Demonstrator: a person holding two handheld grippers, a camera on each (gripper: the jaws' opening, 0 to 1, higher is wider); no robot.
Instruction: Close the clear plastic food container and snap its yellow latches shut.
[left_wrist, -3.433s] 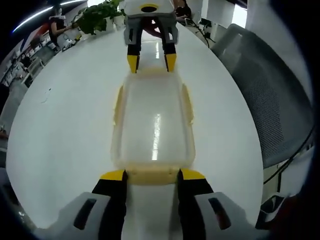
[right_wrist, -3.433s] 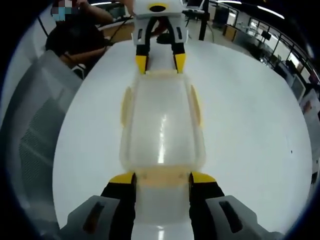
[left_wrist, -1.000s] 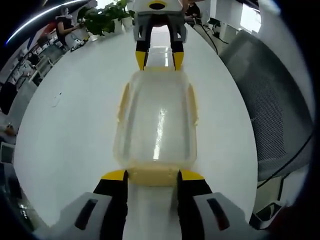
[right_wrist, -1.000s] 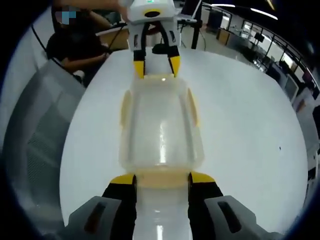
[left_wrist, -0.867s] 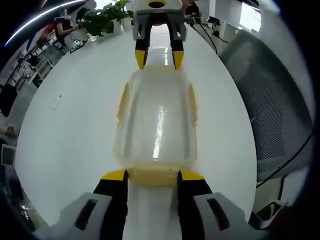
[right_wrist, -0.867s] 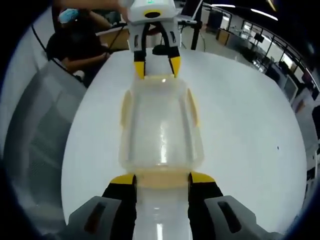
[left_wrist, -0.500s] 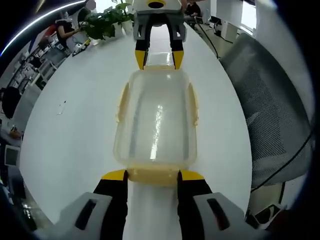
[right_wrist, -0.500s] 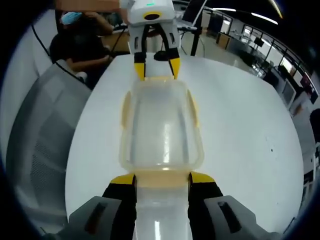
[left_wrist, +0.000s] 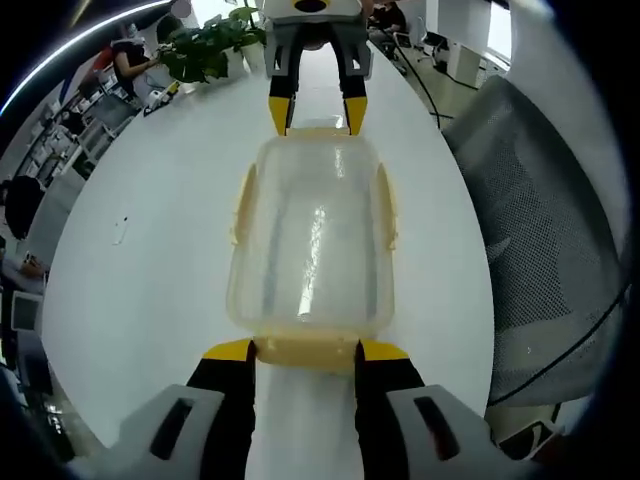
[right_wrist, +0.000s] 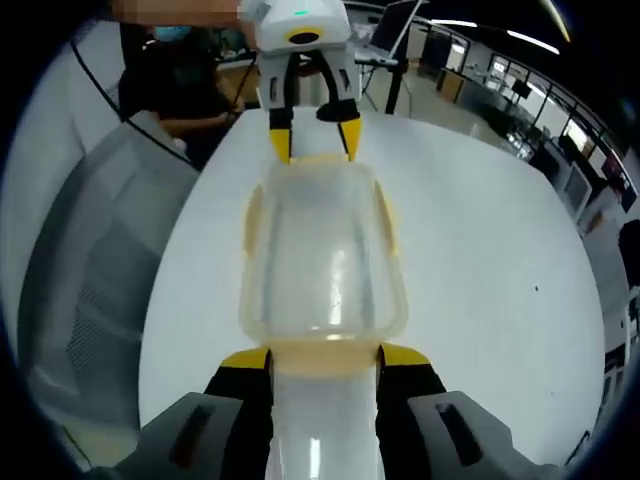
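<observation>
— Where's the clear plastic food container (left_wrist: 310, 240)?

— Lid on, over the white table (left_wrist: 150, 250), spanning between my grippers.

— Left gripper (left_wrist: 305, 352)?

— Jaws parted, yellow tips flanking the near yellow end latch (left_wrist: 305, 353); grip I cannot tell.

— Right gripper (right_wrist: 325, 358)?

— Same at the opposite end latch (right_wrist: 325, 356): spread, either side; hold unclear.

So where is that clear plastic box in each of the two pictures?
Left gripper view: the clear container sits mid-picture, between that view's own jaws below and the other gripper above.
Right gripper view: the container is again central, framed likewise.
Shared landmark: the white table.
</observation>
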